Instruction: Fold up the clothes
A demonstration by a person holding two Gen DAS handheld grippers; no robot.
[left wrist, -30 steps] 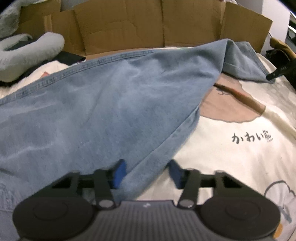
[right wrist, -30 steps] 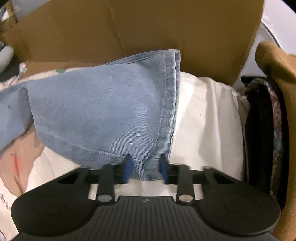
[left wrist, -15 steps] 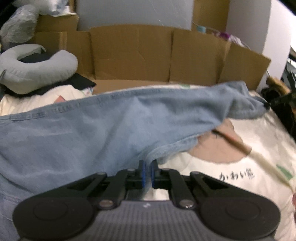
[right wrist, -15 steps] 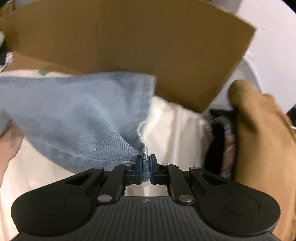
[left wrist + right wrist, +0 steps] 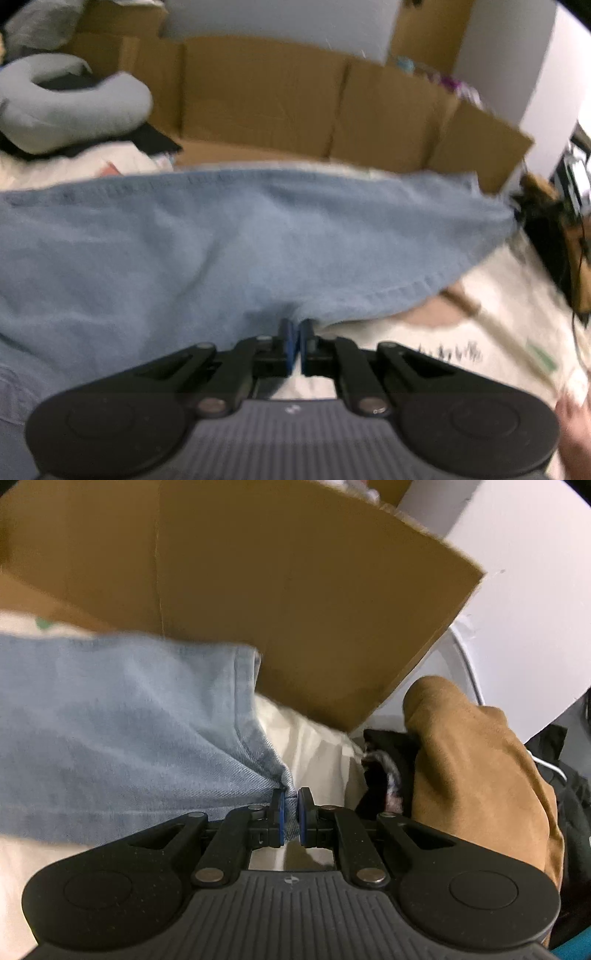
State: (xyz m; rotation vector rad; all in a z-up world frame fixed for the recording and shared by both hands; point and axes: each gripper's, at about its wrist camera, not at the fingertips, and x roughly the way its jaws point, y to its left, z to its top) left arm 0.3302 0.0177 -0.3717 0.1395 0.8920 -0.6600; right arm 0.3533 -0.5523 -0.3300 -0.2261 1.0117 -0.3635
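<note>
The left hand-held gripper (image 5: 294, 341), wide a second ago, has clamped the jeans (image 5: 229, 243) at their six-o'clock seam, the right hand-held gripper (image 5: 291, 818) pinches the hem corner, raising them off the bed (image 5: 480, 350) for folding.

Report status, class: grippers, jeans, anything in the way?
Left gripper shut on jeans hem. Right gripper shut on jeans corner. Jeans stretched between both. Cardboard close behind; brown garment at right.
</note>
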